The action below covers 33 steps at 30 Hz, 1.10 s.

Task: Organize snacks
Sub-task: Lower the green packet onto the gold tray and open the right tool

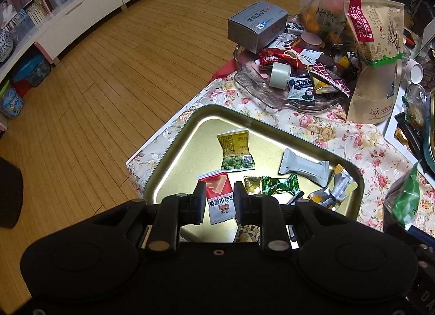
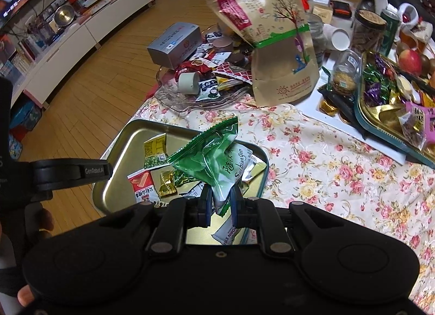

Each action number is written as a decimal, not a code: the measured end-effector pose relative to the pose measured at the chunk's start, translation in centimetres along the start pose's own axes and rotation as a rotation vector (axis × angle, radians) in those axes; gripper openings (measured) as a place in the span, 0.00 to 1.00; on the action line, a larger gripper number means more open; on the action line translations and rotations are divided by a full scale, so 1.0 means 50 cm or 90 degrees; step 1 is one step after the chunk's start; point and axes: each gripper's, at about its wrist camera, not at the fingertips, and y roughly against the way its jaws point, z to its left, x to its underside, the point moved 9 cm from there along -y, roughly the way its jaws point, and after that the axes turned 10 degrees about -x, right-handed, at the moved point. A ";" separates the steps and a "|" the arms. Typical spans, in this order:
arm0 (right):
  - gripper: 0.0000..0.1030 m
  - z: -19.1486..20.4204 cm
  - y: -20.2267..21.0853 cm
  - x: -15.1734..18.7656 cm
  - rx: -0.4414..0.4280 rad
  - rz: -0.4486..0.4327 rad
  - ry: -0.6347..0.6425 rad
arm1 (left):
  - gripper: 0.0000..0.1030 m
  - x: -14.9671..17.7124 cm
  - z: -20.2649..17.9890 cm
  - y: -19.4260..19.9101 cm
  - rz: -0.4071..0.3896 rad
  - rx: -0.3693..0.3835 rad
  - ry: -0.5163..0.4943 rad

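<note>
A gold metal tray sits on the floral tablecloth and holds several snack packets: a red-and-white one, a yellow-green one, a grey one and a green candy. My left gripper is open above the tray, its fingers on either side of the red-and-white packet, nothing held. My right gripper is shut on a green-and-white snack packet, held above the tray's right side. That packet also shows in the left wrist view.
A glass dish heaped with snacks, a tape roll and a grey box stands behind the tray. A tall kraft pouch stands beside it. A gold tray of candies, jars and fruit are at the right. Wooden floor lies left.
</note>
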 end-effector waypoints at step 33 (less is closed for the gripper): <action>0.42 -0.028 -0.019 0.004 0.093 0.003 -0.025 | 0.31 0.008 -0.006 0.000 0.011 0.018 -0.021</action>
